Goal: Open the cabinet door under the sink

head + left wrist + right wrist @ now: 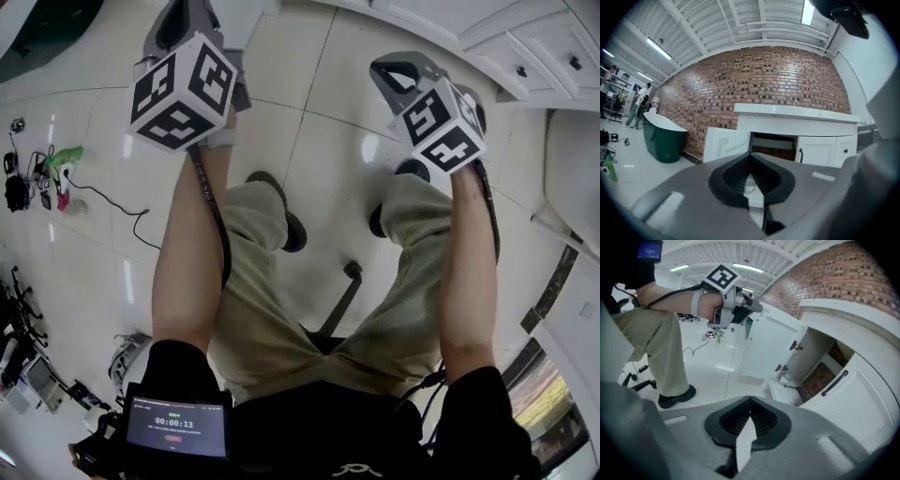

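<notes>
Left gripper view – the cabinet door (725, 144) under the sink stands swung out, ahead of the left gripper (750, 159) and a little to the left of its tips, well apart from them. Just right of the door, dead ahead of the tips, is the dark cabinet opening (774, 146) with brick showing at the back. The sink counter (797, 115) runs above it. Right of the opening a neighbour door (818, 152) with a black handle is closed.

Left gripper: pads pressed together, nothing between them. It points level at the cabinet.

Right gripper (750, 404): also closed tip to tip and empty, angled down at the floor. From it the open door lies ahead and up, its hinges visible, and the opening with some pipework (787, 383) is ahead to the right. Neither gripper touches the cabinet.

Further out are a brick wall (754, 84) behind the unit and a green bin (663, 140) far to the left of the left gripper.

My reading – the opening itself looks done, and I am at the clearing-off end of the task. If the door needs to go wider, the next move calls for bringing the left gripper up to the door's free edge and pushing it along its hinge arc. Otherwise both grippers only need to keep clear of the panel.
</notes>
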`<state>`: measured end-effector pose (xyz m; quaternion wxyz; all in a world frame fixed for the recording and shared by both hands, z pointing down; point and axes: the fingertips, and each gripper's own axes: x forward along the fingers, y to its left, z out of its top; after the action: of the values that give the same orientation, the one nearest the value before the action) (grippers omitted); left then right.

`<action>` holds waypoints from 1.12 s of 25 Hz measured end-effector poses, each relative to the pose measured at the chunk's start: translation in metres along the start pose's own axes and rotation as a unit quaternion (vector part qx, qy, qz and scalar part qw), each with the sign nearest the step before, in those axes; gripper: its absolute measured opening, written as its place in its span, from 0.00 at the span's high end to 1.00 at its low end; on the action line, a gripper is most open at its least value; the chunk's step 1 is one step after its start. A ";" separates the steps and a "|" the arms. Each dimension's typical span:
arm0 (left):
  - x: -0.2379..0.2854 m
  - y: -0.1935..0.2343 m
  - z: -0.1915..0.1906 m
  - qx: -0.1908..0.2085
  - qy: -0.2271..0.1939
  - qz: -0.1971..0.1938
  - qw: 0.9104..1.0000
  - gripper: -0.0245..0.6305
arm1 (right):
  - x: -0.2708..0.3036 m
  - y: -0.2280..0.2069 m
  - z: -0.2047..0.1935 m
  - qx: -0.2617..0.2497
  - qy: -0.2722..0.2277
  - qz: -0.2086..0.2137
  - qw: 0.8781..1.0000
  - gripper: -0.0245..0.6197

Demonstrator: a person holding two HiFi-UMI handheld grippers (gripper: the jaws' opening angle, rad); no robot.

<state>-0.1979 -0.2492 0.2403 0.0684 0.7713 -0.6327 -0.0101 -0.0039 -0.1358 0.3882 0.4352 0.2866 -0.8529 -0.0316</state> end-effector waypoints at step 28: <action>-0.032 -0.178 -0.050 0.065 0.074 -0.207 0.973 0.94 | -0.070 -0.043 -0.011 0.104 -0.084 -0.063 0.989 0.97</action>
<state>-0.0258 -0.1794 0.2662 0.0611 0.8871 -0.4514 0.0739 0.0562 -0.1332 0.3312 0.3273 0.3797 -0.8653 0.0062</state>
